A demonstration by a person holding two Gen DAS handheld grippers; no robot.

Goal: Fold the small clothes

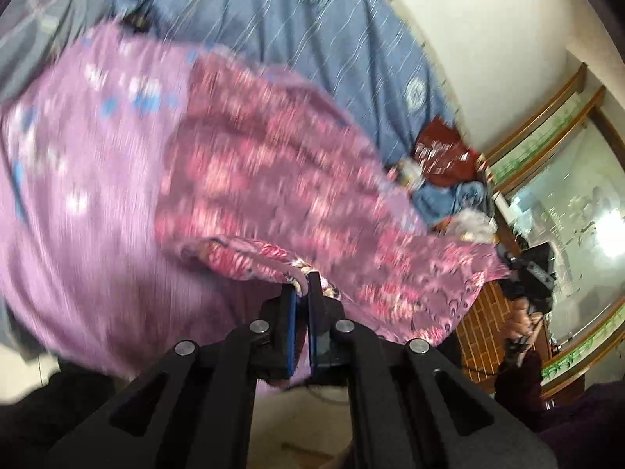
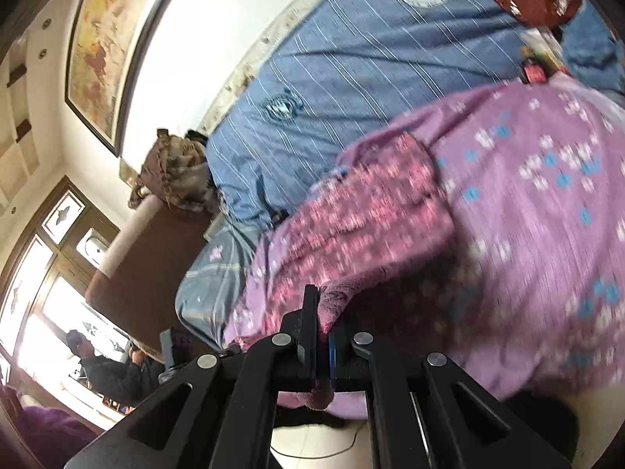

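Observation:
A small purple garment (image 1: 97,179) with white and blue flowers and a pink-red patterned part (image 1: 273,164) lies over a blue striped bed cover (image 1: 312,39). My left gripper (image 1: 302,287) is shut on an edge of the garment. My right gripper (image 2: 326,312) is shut on another edge of the same garment (image 2: 527,195), whose pink-red part (image 2: 371,211) shows in that view. Both views are motion-blurred. The right gripper also shows at the far right of the left wrist view (image 1: 523,269).
The blue striped cover (image 2: 371,58) spreads behind the garment. A red item (image 1: 441,148) and crumpled blue cloth (image 1: 465,195) lie at the bed's far side. A brown headboard (image 2: 148,265), a framed picture (image 2: 101,39) and windows (image 2: 35,293) stand around.

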